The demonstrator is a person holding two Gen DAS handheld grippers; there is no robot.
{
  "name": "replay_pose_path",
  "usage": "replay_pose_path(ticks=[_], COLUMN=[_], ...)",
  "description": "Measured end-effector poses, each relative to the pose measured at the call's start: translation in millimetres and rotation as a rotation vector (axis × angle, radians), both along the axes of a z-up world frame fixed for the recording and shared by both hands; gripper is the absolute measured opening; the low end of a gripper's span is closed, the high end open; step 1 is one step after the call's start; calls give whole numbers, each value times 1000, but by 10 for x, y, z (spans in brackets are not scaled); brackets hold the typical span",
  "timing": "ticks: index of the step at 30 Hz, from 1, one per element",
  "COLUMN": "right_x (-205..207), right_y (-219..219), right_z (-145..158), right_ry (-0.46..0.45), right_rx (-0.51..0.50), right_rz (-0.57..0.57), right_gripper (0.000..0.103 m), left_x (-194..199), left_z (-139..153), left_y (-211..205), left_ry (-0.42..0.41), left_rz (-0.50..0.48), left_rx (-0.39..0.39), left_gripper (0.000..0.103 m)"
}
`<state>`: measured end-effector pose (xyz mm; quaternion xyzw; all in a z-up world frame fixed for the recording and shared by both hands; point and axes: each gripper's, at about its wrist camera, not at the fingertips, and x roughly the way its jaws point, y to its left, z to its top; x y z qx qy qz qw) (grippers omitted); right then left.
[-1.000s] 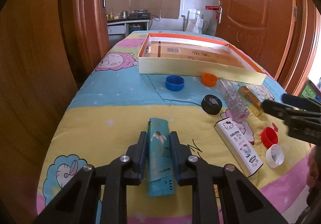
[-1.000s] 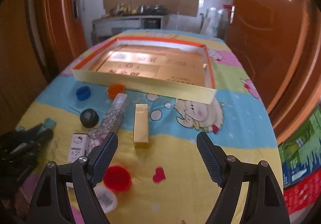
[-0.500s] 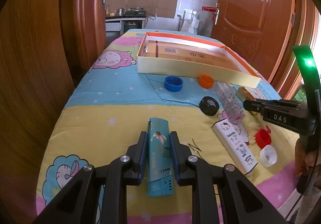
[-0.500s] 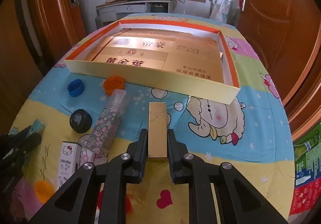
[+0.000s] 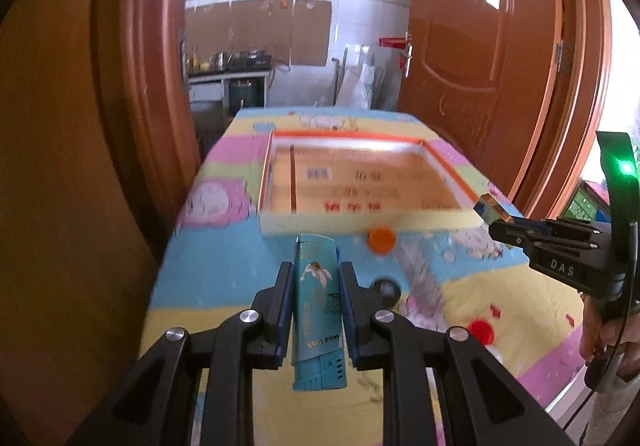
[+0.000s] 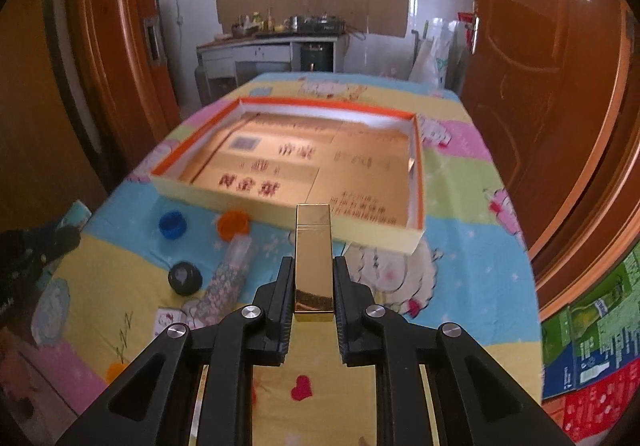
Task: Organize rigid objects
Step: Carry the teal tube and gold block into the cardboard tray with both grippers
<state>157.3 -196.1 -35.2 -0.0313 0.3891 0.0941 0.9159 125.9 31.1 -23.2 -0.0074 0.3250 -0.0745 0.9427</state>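
Observation:
My left gripper (image 5: 316,278) is shut on a teal lighter-shaped box (image 5: 317,310) and holds it above the cloth, in front of the orange-rimmed cardboard tray (image 5: 360,224). My right gripper (image 6: 313,274) is shut on a gold rectangular box (image 6: 314,258), raised near the tray's front wall (image 6: 280,212). The right gripper also shows at the right of the left wrist view (image 5: 552,242), with the gold box (image 5: 490,206) at its tip. The tray floor holds only its printed lining.
On the cartoon-print cloth lie a blue cap (image 6: 173,224), an orange cap (image 6: 233,224), a black cap (image 6: 185,277), a floral clear tube (image 6: 228,278), a Hello Kitty box (image 6: 168,320) and a red cap (image 5: 482,330). Wooden doors flank the table.
Both grippers have lifted their boxes off the cloth and moved toward the tray. The right gripper closed on the gold box a second ago.

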Motion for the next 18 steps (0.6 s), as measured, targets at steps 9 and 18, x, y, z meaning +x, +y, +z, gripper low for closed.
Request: replay_pose_path(ticks=[9,18], right_x=[211,719], right_y=[-85,-73], right_z=[431,666], right_ry=[-75,-93], right_rx=[5,34], right_rz=[-19,-27], right_gripper=[18,18], left_x=[575,1364], left_z=[447,422], left_y=[-119,-268], left_ry=[-20,72], left_rz=[-26,-19], left_rx=[8,-16], left_gripper=[22,22])
